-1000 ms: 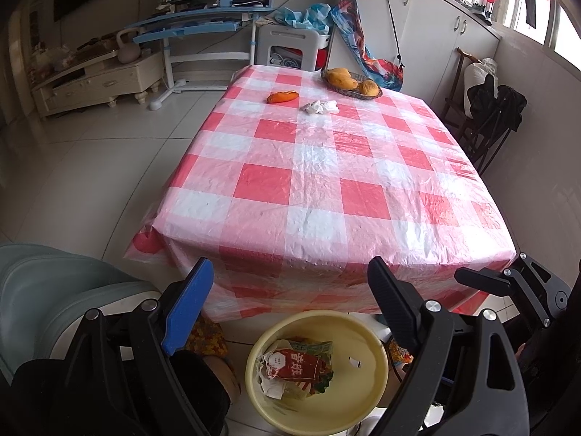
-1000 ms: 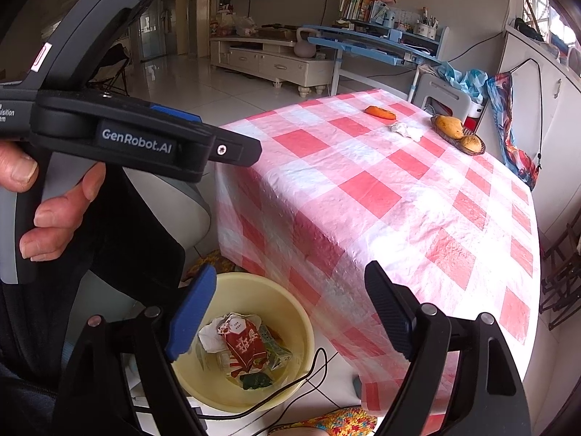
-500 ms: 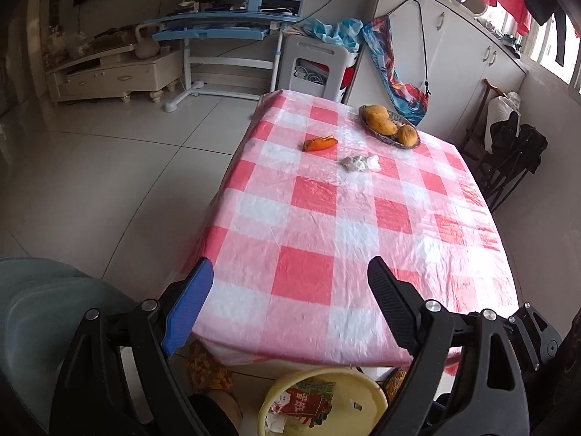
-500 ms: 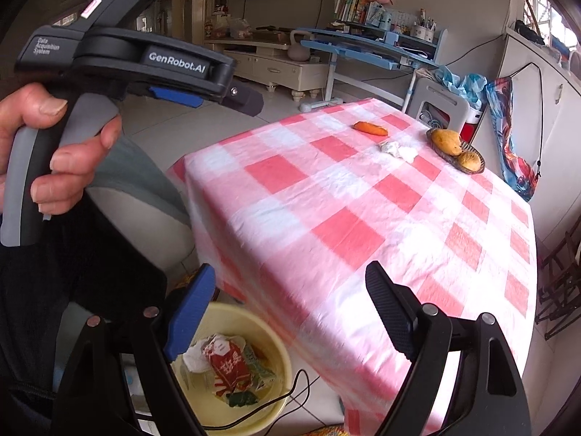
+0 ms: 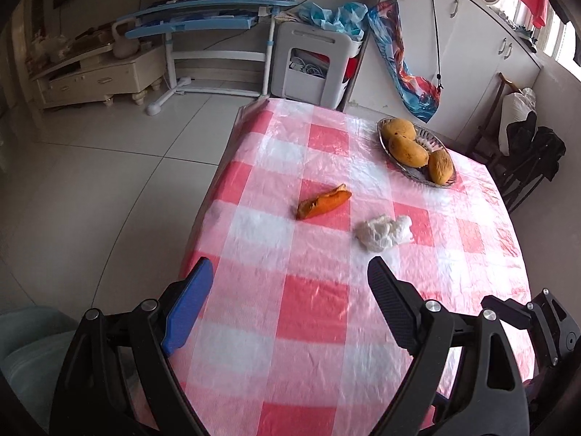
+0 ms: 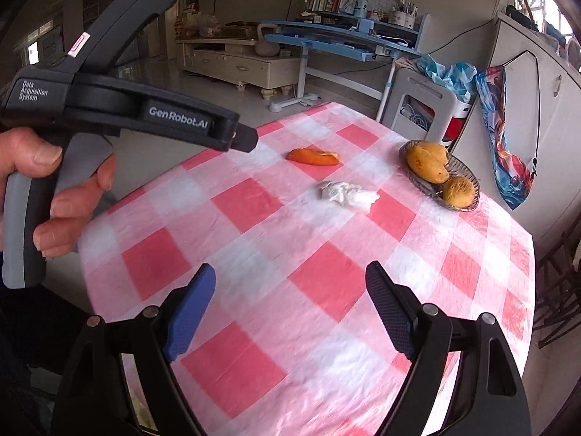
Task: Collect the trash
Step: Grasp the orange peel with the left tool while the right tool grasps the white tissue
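Note:
An orange peel (image 5: 323,201) and a crumpled white tissue (image 5: 383,232) lie on the red-and-white checked tablecloth (image 5: 312,305), towards the far half. Both also show in the right wrist view: the orange peel (image 6: 312,156) and the crumpled tissue (image 6: 346,194). My left gripper (image 5: 290,290) is open and empty above the near part of the table, short of both. My right gripper (image 6: 290,294) is open and empty over the near table edge. The left gripper's body (image 6: 120,109) shows at the left of the right wrist view.
A glass dish of mangoes (image 5: 415,150) stands at the table's far right. Beyond are a white stool (image 5: 312,63), a blue desk (image 5: 203,18) and white cabinets (image 5: 472,54). A chair with dark clothes (image 5: 526,149) stands right of the table.
Both grippers have risen and moved forward over the table. The yellow bin of trash under the near table edge has dropped out of both views. The peel and tissue look nearer.

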The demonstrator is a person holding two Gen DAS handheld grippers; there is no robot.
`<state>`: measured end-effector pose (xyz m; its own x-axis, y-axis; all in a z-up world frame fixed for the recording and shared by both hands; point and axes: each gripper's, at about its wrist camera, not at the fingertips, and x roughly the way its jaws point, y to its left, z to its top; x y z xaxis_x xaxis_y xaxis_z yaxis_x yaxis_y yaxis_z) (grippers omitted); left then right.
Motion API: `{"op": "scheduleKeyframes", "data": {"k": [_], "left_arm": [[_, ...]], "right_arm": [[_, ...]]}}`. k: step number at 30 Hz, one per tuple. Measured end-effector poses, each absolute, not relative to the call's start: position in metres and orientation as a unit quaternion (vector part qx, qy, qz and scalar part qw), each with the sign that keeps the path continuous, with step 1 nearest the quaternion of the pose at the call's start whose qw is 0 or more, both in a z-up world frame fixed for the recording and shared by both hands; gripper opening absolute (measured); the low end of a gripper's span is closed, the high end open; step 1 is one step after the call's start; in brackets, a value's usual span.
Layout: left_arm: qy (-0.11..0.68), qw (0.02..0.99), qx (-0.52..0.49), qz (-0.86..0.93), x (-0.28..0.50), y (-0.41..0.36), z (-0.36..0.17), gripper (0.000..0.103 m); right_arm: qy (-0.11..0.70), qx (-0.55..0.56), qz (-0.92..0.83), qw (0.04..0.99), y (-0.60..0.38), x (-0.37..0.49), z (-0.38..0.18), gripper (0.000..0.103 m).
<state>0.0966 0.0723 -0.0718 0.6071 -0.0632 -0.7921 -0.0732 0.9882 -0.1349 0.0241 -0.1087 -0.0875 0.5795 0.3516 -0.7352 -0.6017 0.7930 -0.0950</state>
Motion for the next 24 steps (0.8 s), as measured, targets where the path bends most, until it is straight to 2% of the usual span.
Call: {"op": "scheduleKeyframes", "data": {"k": [11,17,19,21,23,24], "left_arm": [[0.455,0.890,-0.009,-0.031,0.180,0.052,-0.105,0.082],[0.465,0.884,0.033,-0.046,0.194,0.036,-0.121,0.073],[0.468,0.882,0.036,-0.049,0.198,0.033,-0.124,0.067],[0.470,0.880,0.040,-0.052,0.201,0.031,-0.126,0.062],[0.467,0.881,0.051,-0.058,0.202,0.028,-0.126,0.054],[0.465,0.881,0.052,-0.062,0.202,0.027,-0.125,0.046]], "right_arm": [[0.377,-0.177,0.265,0.869,-0.086,0.093,-0.098,0.081],[0.390,-0.171,0.261,0.866,-0.084,0.116,-0.106,0.072],[0.396,-0.175,0.263,0.862,-0.082,0.121,-0.110,0.070],[0.403,-0.178,0.265,0.857,-0.080,0.125,-0.115,0.063],[0.406,-0.181,0.266,0.855,-0.078,0.127,-0.118,0.058],[0.409,-0.181,0.266,0.854,-0.078,0.128,-0.119,0.052]]}}
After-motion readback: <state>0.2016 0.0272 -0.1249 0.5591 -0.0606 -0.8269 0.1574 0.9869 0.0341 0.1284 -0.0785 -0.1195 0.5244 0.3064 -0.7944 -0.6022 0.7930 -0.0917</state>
